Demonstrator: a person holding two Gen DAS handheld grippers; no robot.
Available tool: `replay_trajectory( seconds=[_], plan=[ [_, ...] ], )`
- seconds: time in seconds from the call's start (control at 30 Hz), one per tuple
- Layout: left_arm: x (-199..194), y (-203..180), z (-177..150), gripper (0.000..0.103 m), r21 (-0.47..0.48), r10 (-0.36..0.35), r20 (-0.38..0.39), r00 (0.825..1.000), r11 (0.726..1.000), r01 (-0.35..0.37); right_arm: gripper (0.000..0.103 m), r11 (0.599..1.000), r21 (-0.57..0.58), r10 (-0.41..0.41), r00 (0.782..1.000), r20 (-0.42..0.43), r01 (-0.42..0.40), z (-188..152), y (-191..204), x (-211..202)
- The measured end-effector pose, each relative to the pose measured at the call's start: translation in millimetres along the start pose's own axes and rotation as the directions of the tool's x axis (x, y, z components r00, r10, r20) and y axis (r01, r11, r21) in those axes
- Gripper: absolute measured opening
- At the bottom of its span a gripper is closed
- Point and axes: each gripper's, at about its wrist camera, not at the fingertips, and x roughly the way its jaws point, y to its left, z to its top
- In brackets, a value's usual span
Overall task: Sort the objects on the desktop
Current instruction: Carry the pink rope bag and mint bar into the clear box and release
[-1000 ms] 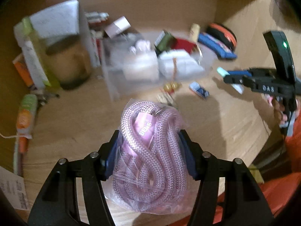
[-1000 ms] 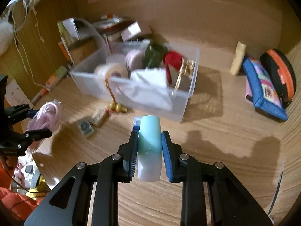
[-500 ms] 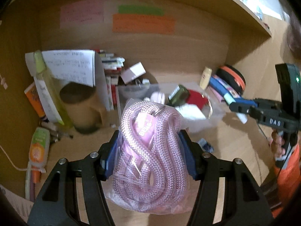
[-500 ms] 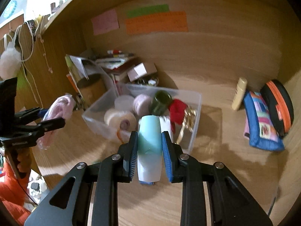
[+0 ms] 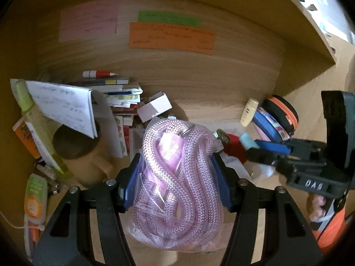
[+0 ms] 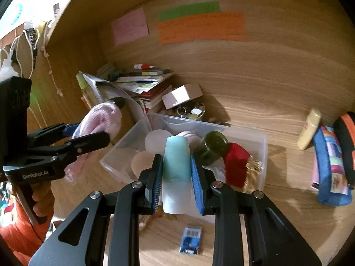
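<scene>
My left gripper [image 5: 175,177] is shut on a bagged coil of pink rope [image 5: 175,173] and holds it in the air; the rope also shows in the right wrist view [image 6: 99,119]. My right gripper [image 6: 176,173] is shut on a teal-and-white tube [image 6: 176,168], held above the near edge of a clear plastic bin [image 6: 259,137]. The bin holds tape rolls, a dark green jar [image 6: 213,146] and a red item [image 6: 235,164]. In the left wrist view the right gripper [image 5: 255,146] is to the right of the rope.
A blue card [image 6: 190,239] lies on the desk below the tube. A pile of books and a white box [image 6: 182,95] stand behind the bin. Pencil cases [image 6: 332,155] and a cream bottle [image 6: 309,133] lie right. A mug [image 5: 77,150], spray bottle and notepad stand left.
Both grippers have risen and tilted up, so the back wall with its coloured notes shows. The right gripper has come forward over the bin. Both keep their loads.
</scene>
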Motion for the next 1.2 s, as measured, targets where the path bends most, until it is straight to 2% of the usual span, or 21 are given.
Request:
replay_trajectory(
  seconds=[0.27,0.47,0.53,0.63,0.7,0.87,0.97,1.03,1.1,1.2],
  plan=[
    [41.4,5.5,13.5,0.06,-0.056,0.003,-0.038,0.999,0.998,-0.005,0.023,0.998,0.063,0.016,0.999,-0.043,-0.013,-4.7,-5.8,40.7],
    [71.3,10.9,5.4,0.06,-0.065,0.071,-0.066,0.995,0.995,-0.075,0.023,0.999,0.01,-0.038,0.998,-0.043,0.039,-13.2,0.5,46.3],
    [78.5,11.5,2.4,0.06,-0.056,0.074,-0.083,0.994,0.995,-0.078,0.023,0.998,-0.01,-0.066,0.997,-0.047,0.065,-14.5,2.3,49.3],
    [80.3,8.0,-0.5,0.06,-0.028,0.093,-0.074,0.993,0.995,-0.095,0.023,0.991,-0.042,-0.132,0.991,-0.035,0.13,-16.1,5.8,53.0],
    [77.9,4.5,-2.0,0.06,-0.014,0.102,-0.06,0.993,0.995,-0.103,0.023,0.988,-0.052,-0.147,0.988,-0.037,0.145,-17.4,6.6,55.8],
    [70.0,2.3,-4.4,0.06,-0.024,0.093,-0.034,0.995,0.995,-0.094,0.023,0.971,-0.085,-0.227,0.974,-0.027,0.224,-20.6,7.4,64.2],
    [64.7,2.8,-3.4,0.064,-0.036,0.099,-0.019,0.995,0.994,-0.1,0.023,0.967,-0.098,-0.24,0.97,-0.023,0.237,-21.3,7.5,65.1],
    [63.1,3.3,-3.0,0.067,-0.049,0.085,-0.018,0.996,0.995,-0.085,0.028,0.964,-0.103,-0.249,0.968,-0.019,0.246,-21.6,7.9,64.5],
    [60.8,1.8,-3.4,0.068,-0.041,0.084,-0.017,0.996,0.996,-0.085,0.045,0.958,-0.109,-0.267,0.964,-0.006,0.265,-21.6,9.0,63.5],
    [56.8,-3.1,-4.4,0.074,-0.021,0.098,-0.007,0.995,0.995,-0.098,0.056,0.95,-0.118,-0.288,0.957,0.028,0.289,-21.3,11.7,57.1]
  ],
)
